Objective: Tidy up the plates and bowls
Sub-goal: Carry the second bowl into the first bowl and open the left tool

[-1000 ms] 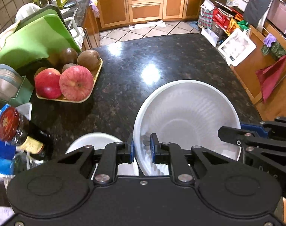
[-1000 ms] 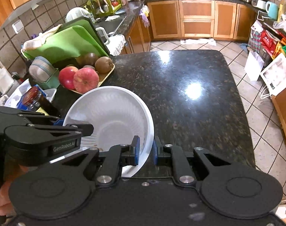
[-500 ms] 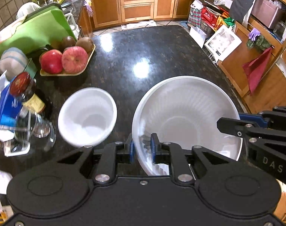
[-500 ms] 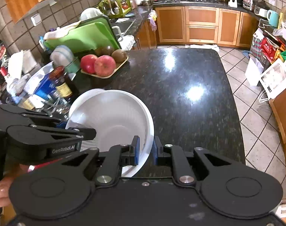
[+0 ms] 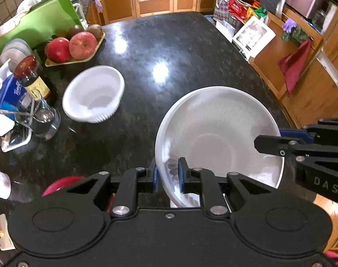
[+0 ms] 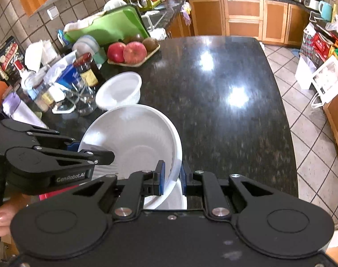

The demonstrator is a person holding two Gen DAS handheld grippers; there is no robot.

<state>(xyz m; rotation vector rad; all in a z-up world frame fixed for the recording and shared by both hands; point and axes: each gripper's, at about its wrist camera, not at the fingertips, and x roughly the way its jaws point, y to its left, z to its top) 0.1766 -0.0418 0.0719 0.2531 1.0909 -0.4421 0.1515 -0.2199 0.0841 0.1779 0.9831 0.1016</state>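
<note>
Two grippers are clamped on one large white bowl (image 5: 218,133), which is held tilted above the near part of the black granite counter (image 5: 169,44). The left gripper (image 5: 167,173) is closed on the bowl's near rim, one blue pad inside the wall and one outside; in the right wrist view its black fingers are seen entering from the left. The right gripper (image 6: 171,176) is likewise closed on the opposite rim, the thin white wall pinched between its pads. A smaller white bowl (image 5: 94,93) with a ribbed outer wall is seen resting on the counter, apart from the held bowl and to its left. Just beside it, further left, a glass jar (image 5: 39,118) and a dark sauce bottle (image 5: 32,75) with a red cap are crowded among other clutter. Beyond them a tray of fruit (image 5: 74,44) with two red apples is set by a green cutting board (image 5: 39,26). Part of a red object (image 5: 60,184) is partly hidden behind the left gripper's body.
</note>
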